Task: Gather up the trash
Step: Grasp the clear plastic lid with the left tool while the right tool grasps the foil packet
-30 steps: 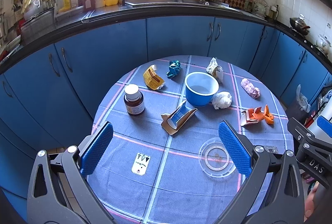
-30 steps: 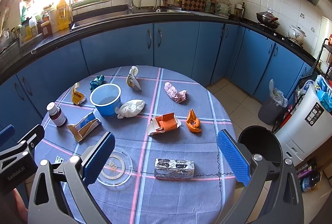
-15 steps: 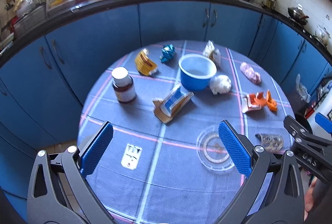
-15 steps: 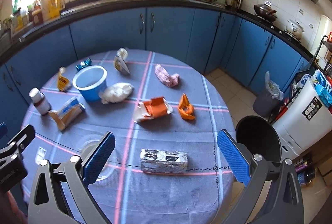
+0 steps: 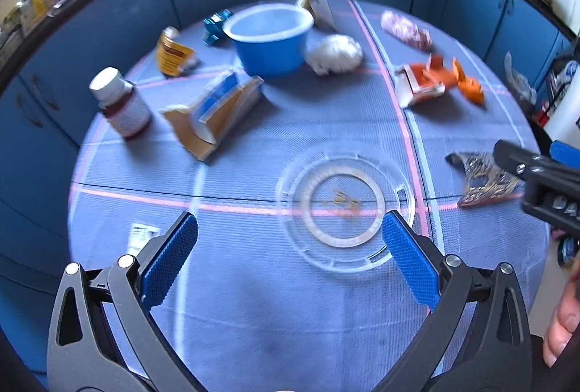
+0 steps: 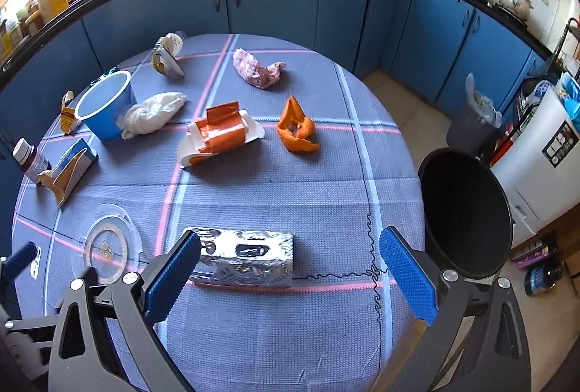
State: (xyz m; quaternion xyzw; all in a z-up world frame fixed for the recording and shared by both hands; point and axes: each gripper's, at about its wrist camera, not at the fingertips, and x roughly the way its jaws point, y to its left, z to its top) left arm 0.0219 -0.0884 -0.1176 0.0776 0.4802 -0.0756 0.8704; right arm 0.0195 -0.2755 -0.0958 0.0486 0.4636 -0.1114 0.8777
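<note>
- Left wrist view: bare cloth lies between our left gripper (image 5: 288, 248) and the near table (image 5: 253, 301) edge; its jaws gape wide, empty, over the clear lid (image 5: 344, 207).
- Right wrist view: our right gripper (image 6: 290, 263) is spread wide, holding nothing, around the foil packet (image 6: 246, 259); the black bin (image 6: 465, 210) stands just past the table's right edge.

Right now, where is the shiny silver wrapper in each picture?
Left wrist view: the shiny silver wrapper lies at the right edge of the table, partly hidden behind the other tongs.
Right wrist view: the wrapper lies low in the middle, just ahead of the open right tongs, near their left finger.
Shared landmark: the clear plastic lid lies beside the wrapper in both views.
</note>
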